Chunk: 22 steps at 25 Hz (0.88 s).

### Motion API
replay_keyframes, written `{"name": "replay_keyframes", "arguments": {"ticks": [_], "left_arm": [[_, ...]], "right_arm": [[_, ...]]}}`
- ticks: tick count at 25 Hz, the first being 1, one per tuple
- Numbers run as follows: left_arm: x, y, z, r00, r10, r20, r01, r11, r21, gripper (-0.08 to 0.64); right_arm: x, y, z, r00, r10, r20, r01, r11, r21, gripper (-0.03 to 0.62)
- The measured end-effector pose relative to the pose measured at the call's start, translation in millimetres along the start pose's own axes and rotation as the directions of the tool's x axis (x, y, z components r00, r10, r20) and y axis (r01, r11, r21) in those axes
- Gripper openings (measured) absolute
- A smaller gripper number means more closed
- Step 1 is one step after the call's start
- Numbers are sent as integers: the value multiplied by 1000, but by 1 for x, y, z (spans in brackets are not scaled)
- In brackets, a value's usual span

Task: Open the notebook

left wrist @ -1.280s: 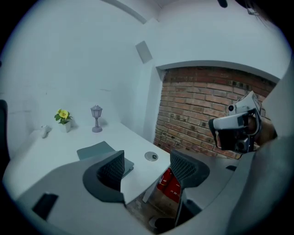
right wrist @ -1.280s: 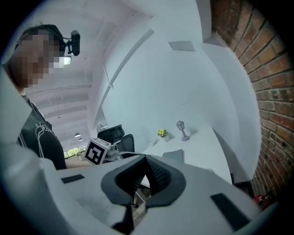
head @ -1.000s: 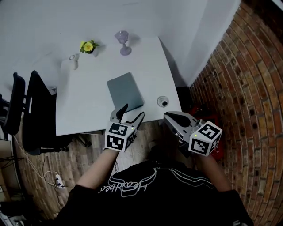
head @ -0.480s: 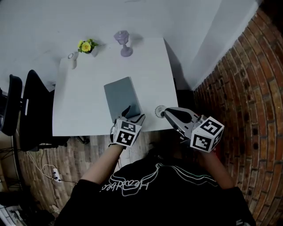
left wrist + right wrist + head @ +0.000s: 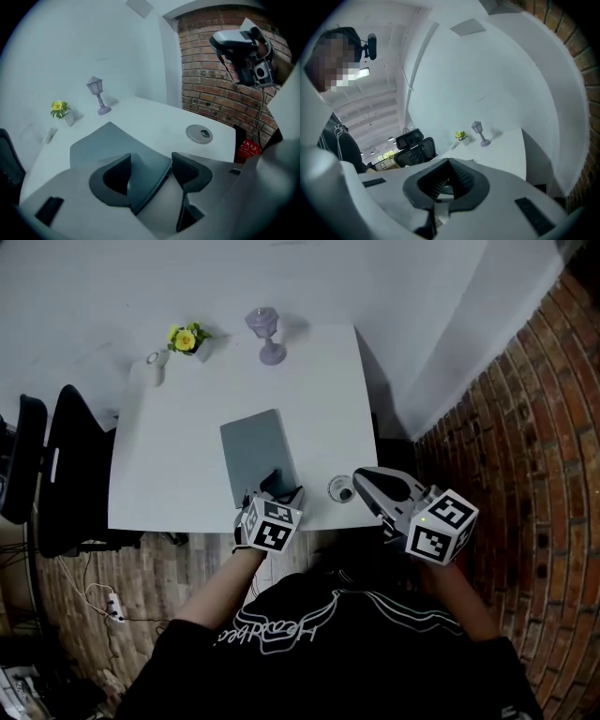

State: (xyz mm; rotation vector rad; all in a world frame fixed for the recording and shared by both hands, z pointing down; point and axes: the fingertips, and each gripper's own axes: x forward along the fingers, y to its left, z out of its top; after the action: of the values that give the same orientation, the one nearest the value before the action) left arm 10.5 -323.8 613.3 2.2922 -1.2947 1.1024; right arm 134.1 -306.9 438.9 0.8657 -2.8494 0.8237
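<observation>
Notebook (image 5: 255, 448) corner lies between the left tool's (image 5: 151, 165) jaws, which have been closing.

Left gripper (image 5: 280, 487) pitched steeply down, jaws wide apart, just closing slightly, astride the notebook (image 5: 108, 143) corner. Right gripper (image 5: 360, 477) nearly level, jaws together, empty.

A white table (image 5: 169, 456) abuts a white wall (image 5: 94, 287), with brick wall (image 5: 525, 427), black chair (image 5: 70, 474) and wooden floor (image 5: 178, 568)
</observation>
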Motion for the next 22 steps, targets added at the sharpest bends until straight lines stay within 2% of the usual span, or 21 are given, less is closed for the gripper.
{"name": "replay_keyframes", "arguments": {"ticks": [4,8,14,19,22], "left_arm": [[1,0,0,1000,17,-2,-17,1000,17,290],[0,-1,2,1000,-2,4,2,1000,1,278],[-6,-2,4,998,-46,43,49,997,-59,225],[-13,0,9,994,-74,74,84,987,-138,182],[-18,-1,14,993,-80,87,93,984,-150,144]], "right_arm": [[-1,-7,1,1000,-6,2,6,1000,8,3],[3,-8,-3,1000,1,-10,-1,1000,20,3],[10,-9,-6,1000,5,-26,-4,1000,25,3],[17,-9,-10,999,20,-42,-19,999,26,2],[18,-8,-10,999,23,-50,-21,999,24,2]]}}
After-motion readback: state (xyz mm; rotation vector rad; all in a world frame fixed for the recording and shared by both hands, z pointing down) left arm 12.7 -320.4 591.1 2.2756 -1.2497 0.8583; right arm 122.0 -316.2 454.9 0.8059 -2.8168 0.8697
